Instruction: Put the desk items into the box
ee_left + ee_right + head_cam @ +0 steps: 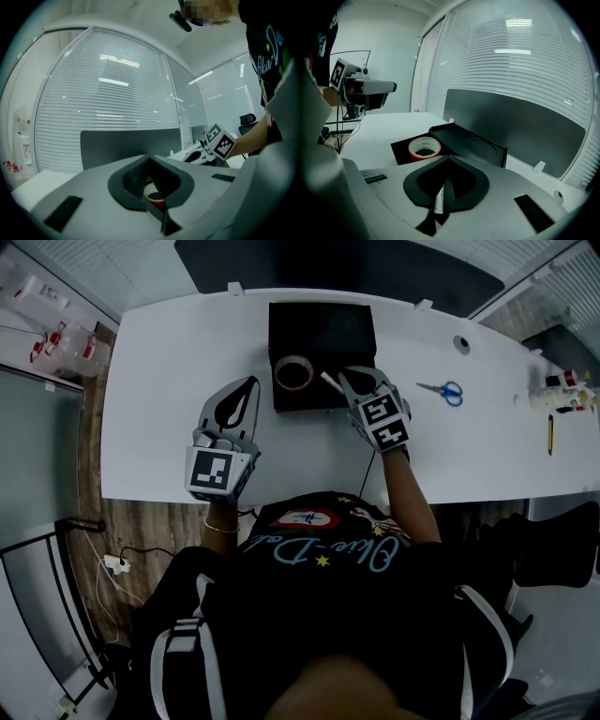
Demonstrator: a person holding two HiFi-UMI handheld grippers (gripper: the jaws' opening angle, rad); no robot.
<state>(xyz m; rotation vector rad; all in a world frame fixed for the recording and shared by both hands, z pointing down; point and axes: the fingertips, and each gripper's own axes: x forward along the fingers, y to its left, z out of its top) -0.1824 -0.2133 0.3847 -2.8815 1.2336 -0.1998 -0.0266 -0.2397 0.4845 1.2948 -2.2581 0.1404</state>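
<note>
A black box (323, 334) lies open on the white desk (169, 362), with a red tape roll (293, 373) inside at its front left. My right gripper (349, 374) hovers at the box's front right corner, shut on a thin white pen-like stick (328, 381). In the right gripper view the stick (439, 199) is pinched between the closed jaws, with the tape roll (424, 147) and box (473, 140) just beyond. My left gripper (251, 382) rests left of the box, shut with nothing in it. Its own view shows the tape roll (153, 193) through the jaw gap.
Blue-handled scissors (442, 390) lie on the desk right of the box. A yellow pen (550, 434) and small bottles (561, 390) sit near the right end. A dark panel (511, 126) stands behind the desk's far edge.
</note>
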